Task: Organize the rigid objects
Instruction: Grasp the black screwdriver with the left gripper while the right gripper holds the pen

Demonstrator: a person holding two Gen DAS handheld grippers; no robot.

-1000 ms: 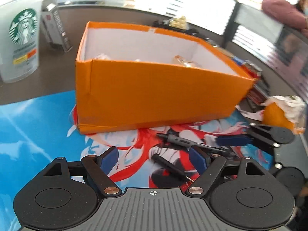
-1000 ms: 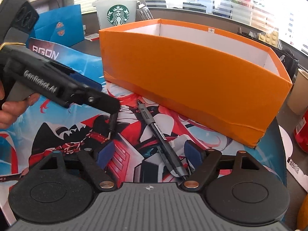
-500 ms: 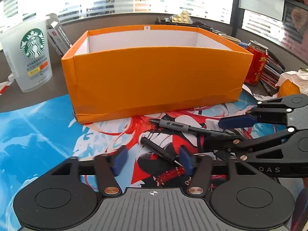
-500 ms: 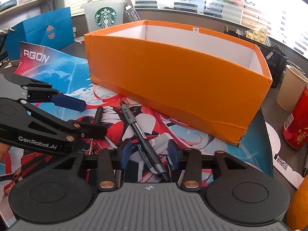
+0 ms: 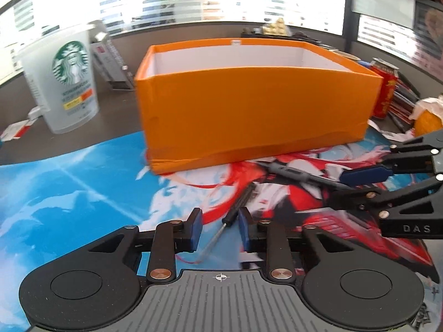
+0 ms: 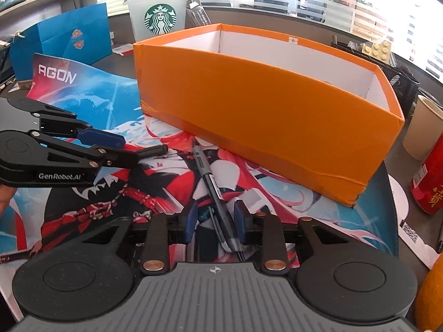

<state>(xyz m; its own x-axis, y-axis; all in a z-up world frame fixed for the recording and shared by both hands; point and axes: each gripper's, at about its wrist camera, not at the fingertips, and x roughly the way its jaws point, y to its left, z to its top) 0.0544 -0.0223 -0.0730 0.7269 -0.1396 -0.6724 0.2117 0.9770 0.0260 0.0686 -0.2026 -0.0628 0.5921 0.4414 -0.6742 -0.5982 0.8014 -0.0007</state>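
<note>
Left wrist: our left gripper (image 5: 217,228) jaws, just closing, stand narrow around the small screwdriver (image 5: 229,217) on the mat (image 5: 69,193), pads apparently not yet pressing.

Right wrist: our right gripper (image 6: 213,221) likewise brackets the pen (image 6: 213,188). Grasping step; next, pinch, lift into the orange box (image 6: 263,102).

An orange box (image 5: 249,110) with a white interior is seen on a mat (image 5: 69,193) printed in sky blue, red, white and black. A black pen (image 6: 213,191) and a black-handled screwdriver (image 5: 232,215) are shown. Blue pads (image 5: 196,229) are carried on black linkages. A green logo is borne by a frosted cup (image 5: 66,80), and a red can (image 6: 429,179) is glimpsed.
</note>
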